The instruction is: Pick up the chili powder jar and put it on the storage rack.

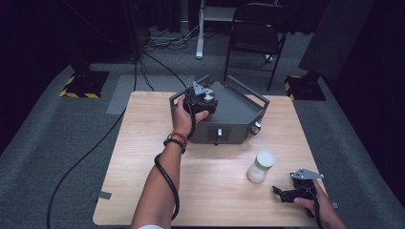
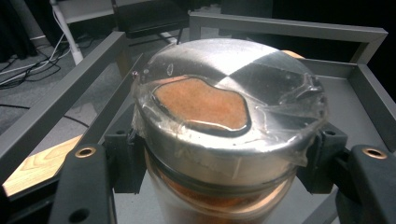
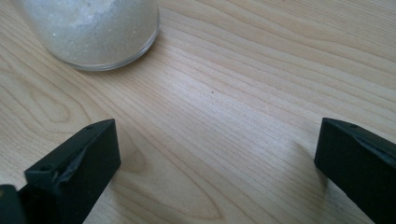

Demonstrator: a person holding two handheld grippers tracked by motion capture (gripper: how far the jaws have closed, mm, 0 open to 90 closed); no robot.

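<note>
Where the grey metal tray (image 1: 239,102) sits at the far middle of the wooden table (image 1: 143,143), over its left end: left gripper (image 1: 203,98), clamped on a glass jar (image 2: 224,140). Jar seen close in the left gripper view: round brushed-metal lid (image 2: 261,65), clear tape (image 2: 299,100) wrinkled across the top, a patch of orange-brown powder (image 2: 201,102) showing under the film, more of the same colour through the glass below the lid's black seal. Black pads (image 2: 123,158) pressed against the jar just under the lid on both sides, jaws drawn in about as far as the jar's width allows. Jar upright, inside the tray's rail frame; whether resting on the tray floor or lifted off it, cannot tell. Left forearm stretched forward from the bottom edge, beaded bracelets at the wrist, hand wrapped round the gripper body, cable looping back along the arm.

Further right, near the table's front: a second glass jar (image 1: 260,168) with a pale lid, filled with white grains, standing alone on the wood, well apart from the tray.

At the near right corner: right gripper (image 1: 279,193), held low over the table, pointing left toward the white jar. Jaws wide apart, nothing between them but bare wood, the white jar's base (image 3: 93,32) just ahead and off to one side.
</note>
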